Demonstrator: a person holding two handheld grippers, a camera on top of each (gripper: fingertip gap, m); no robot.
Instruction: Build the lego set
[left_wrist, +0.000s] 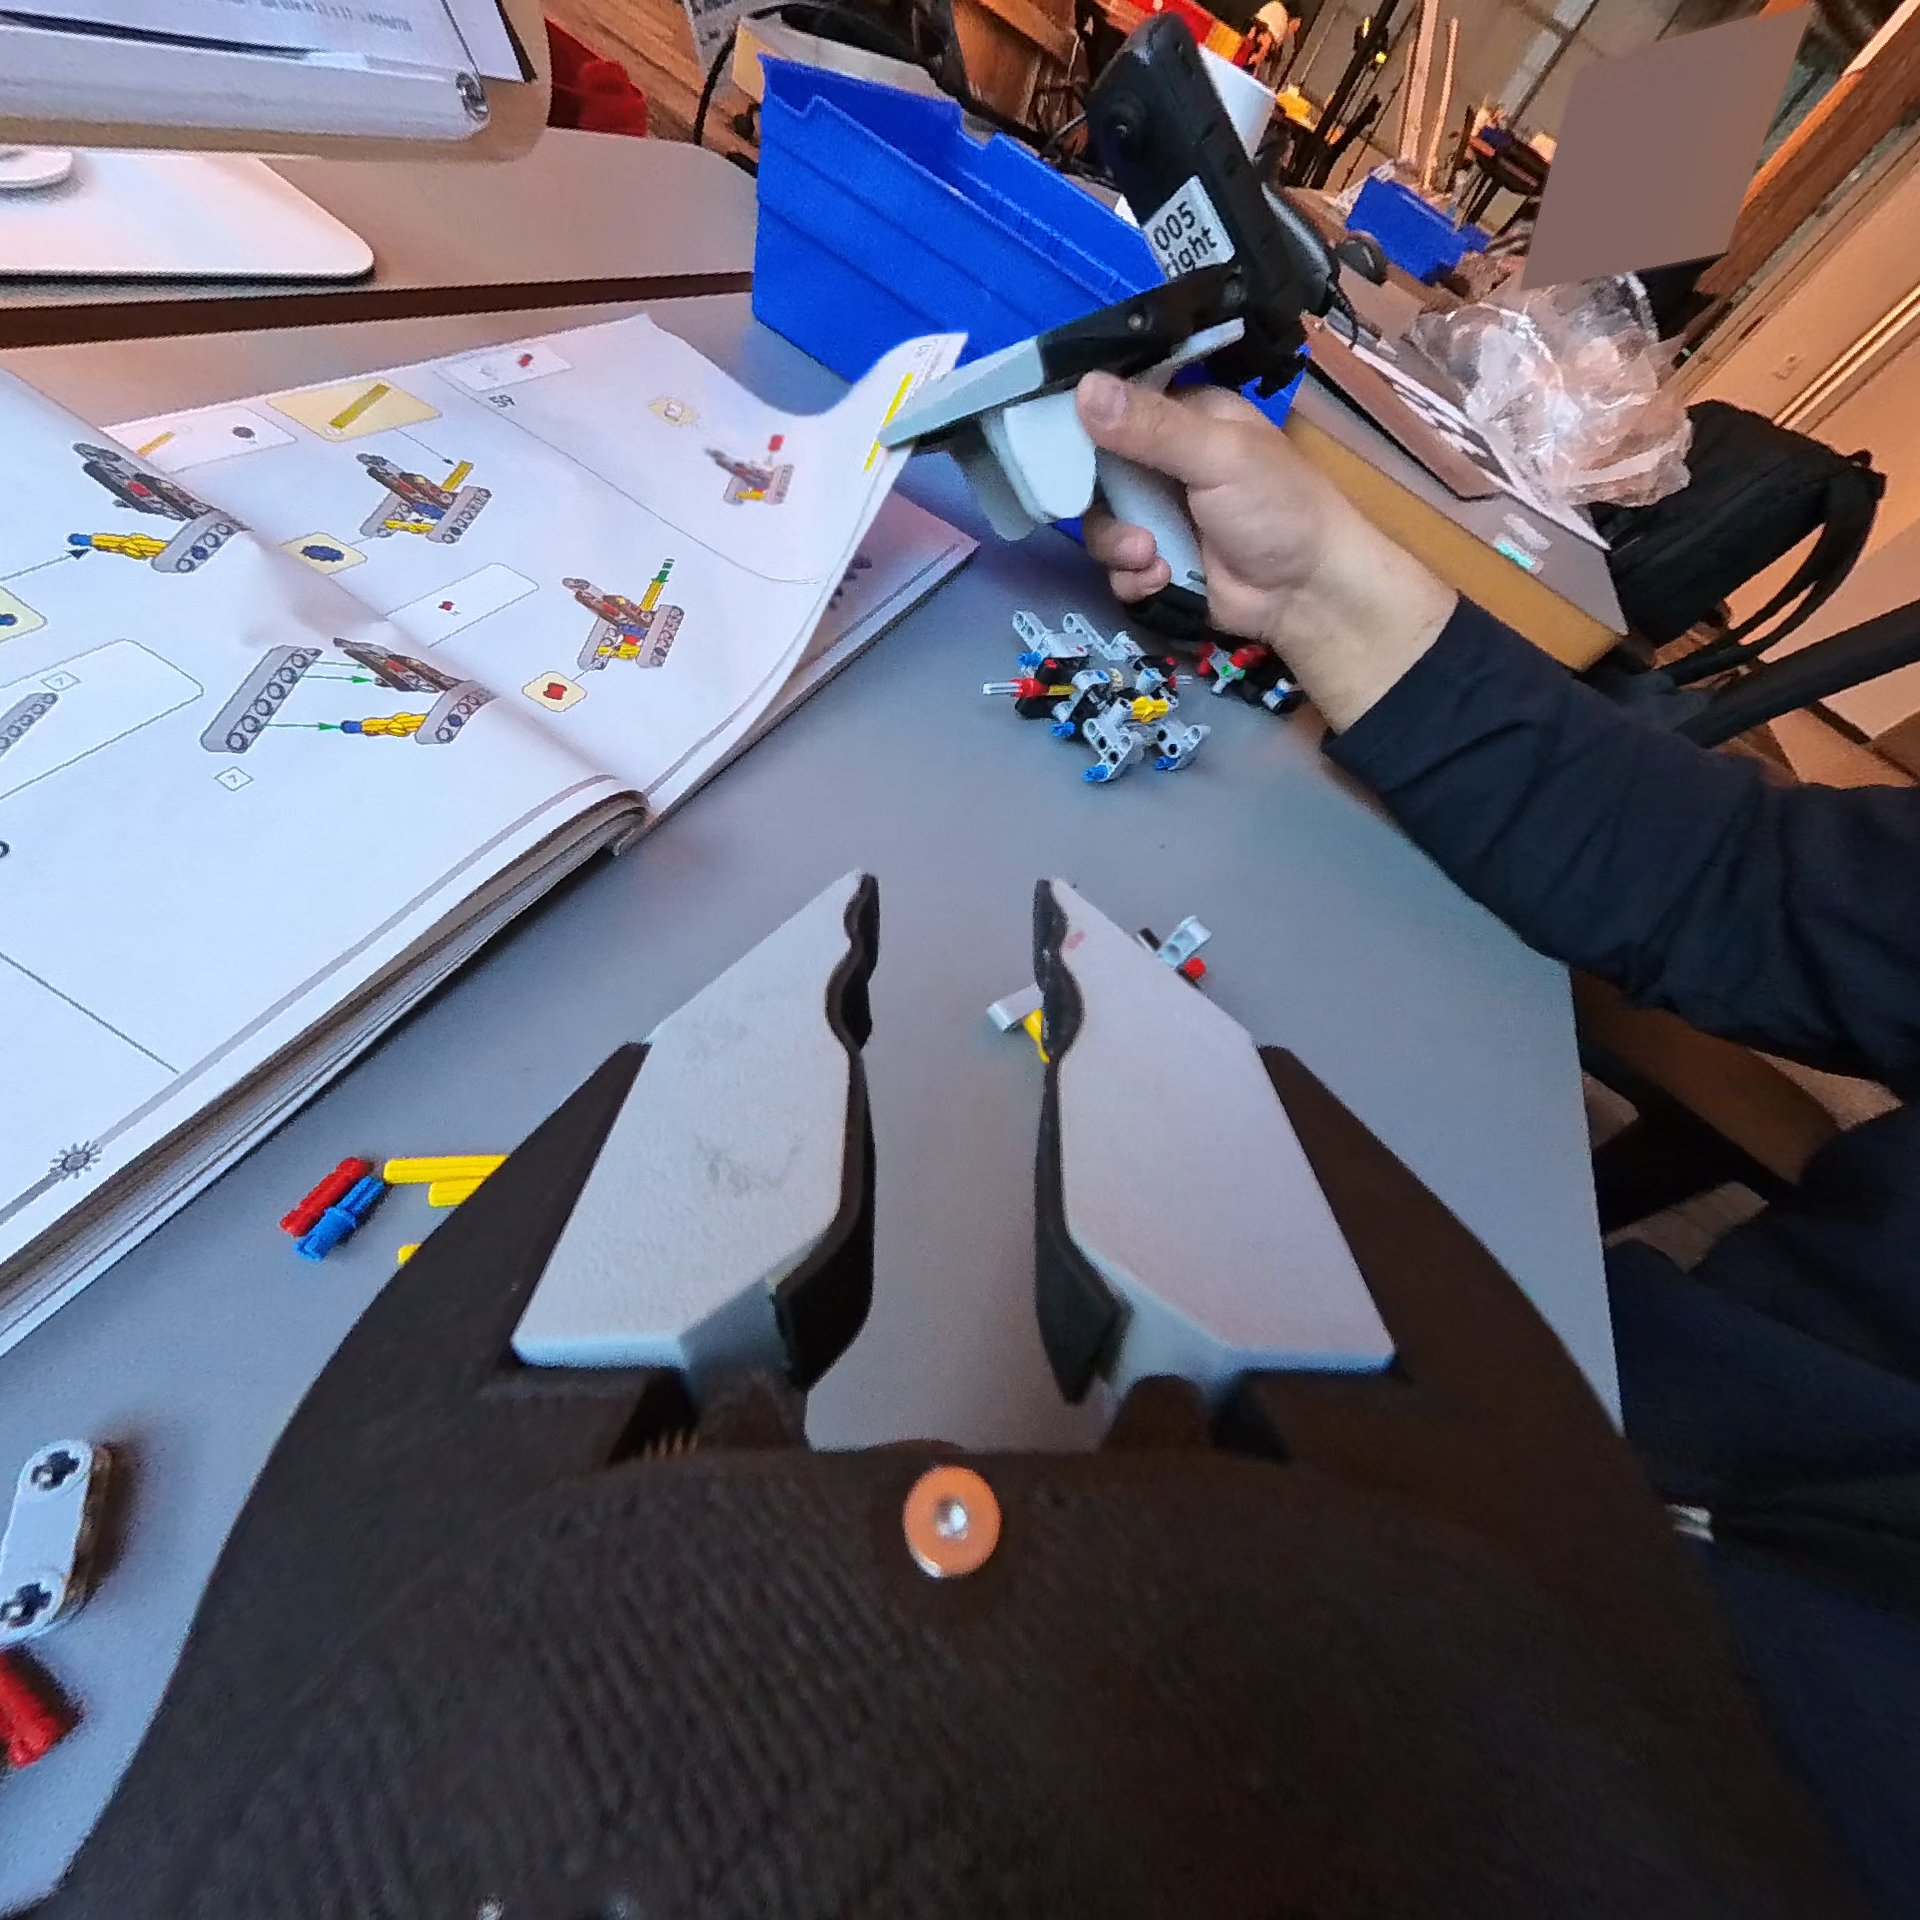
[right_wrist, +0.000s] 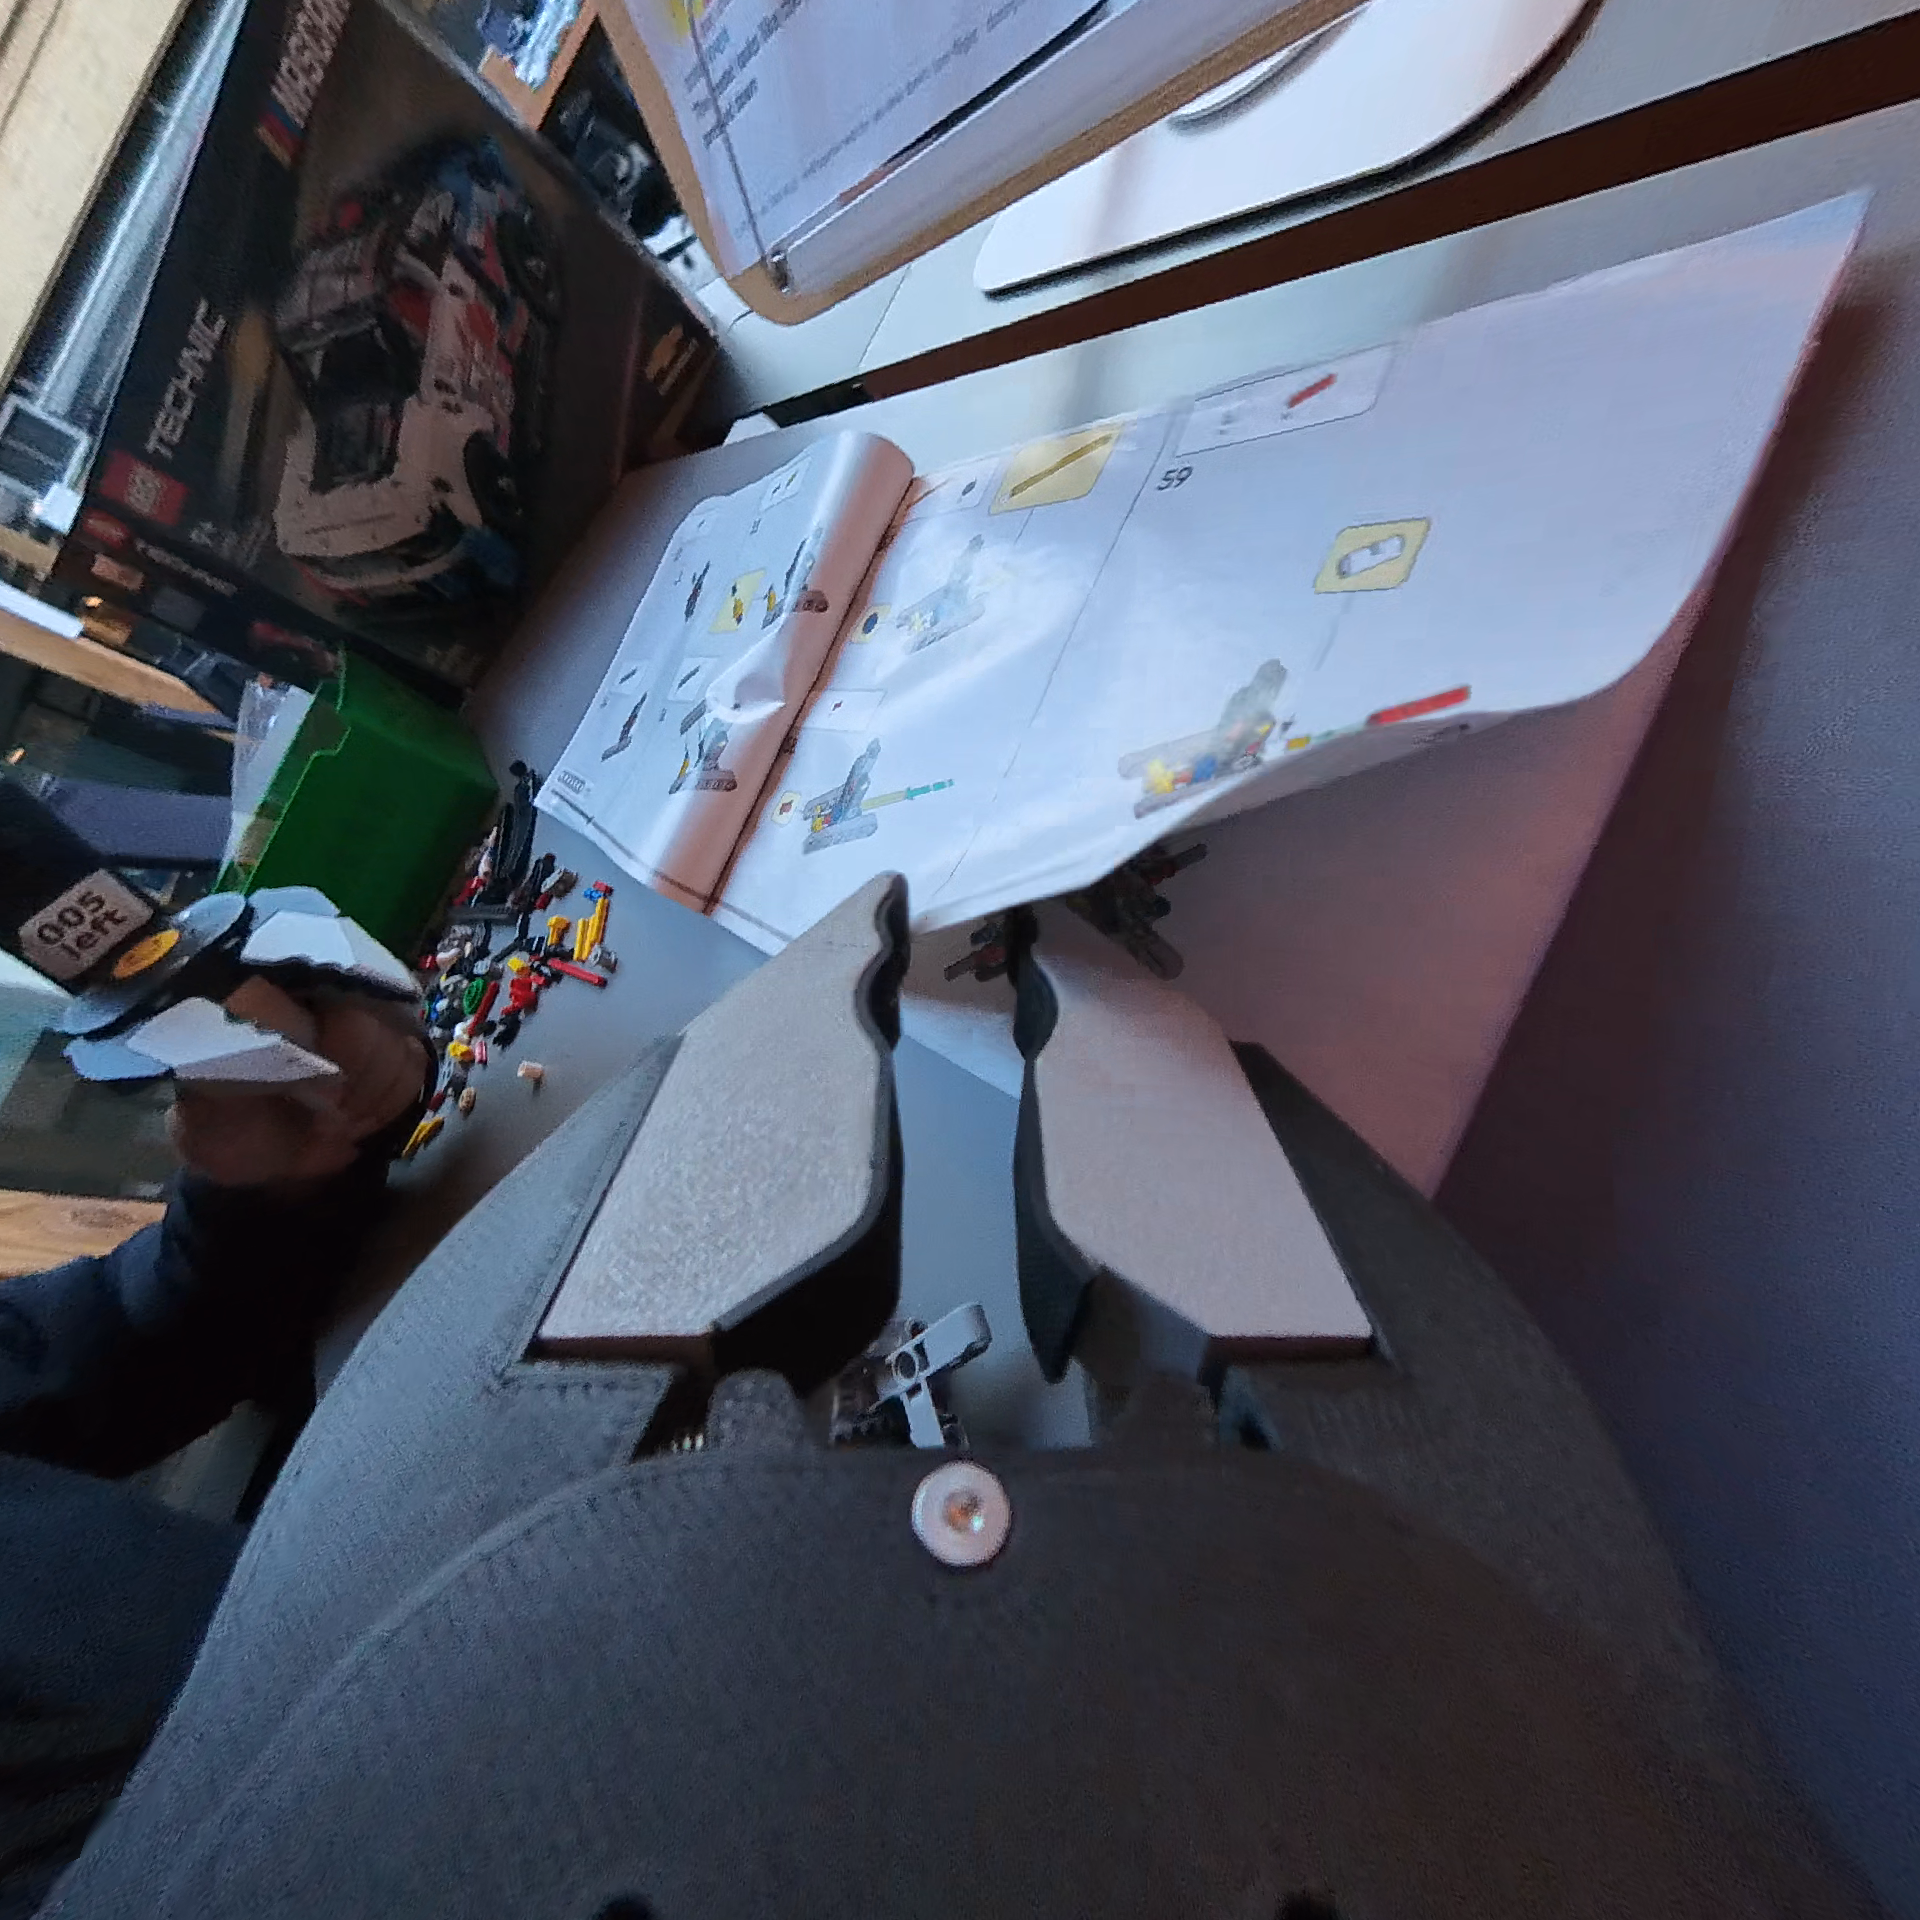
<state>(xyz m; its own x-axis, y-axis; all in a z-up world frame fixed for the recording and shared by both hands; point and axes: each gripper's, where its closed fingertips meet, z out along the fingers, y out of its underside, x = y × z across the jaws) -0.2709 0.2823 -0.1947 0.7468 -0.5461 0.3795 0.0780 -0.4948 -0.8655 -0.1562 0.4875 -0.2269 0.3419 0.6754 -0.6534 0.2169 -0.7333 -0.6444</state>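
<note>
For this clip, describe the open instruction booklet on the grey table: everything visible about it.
The open instruction booklet is thick, white-paged and glossy, printed with coloured diagrams of brick assemblies and yellow part boxes. It lies flat on the grey table, spine towards the middle, near a scatter of small plastic pieces. Its right-hand page is lifted and curled, its outer edge raised off the stack at the right gripper's fingertips; whether they pinch the page is unclear. A page near the spine is creased.

Left gripper (left_wrist: 956, 904) fingers apart, bare; right gripper (right_wrist: 961, 935) raised, fingers narrowly parted.
</note>
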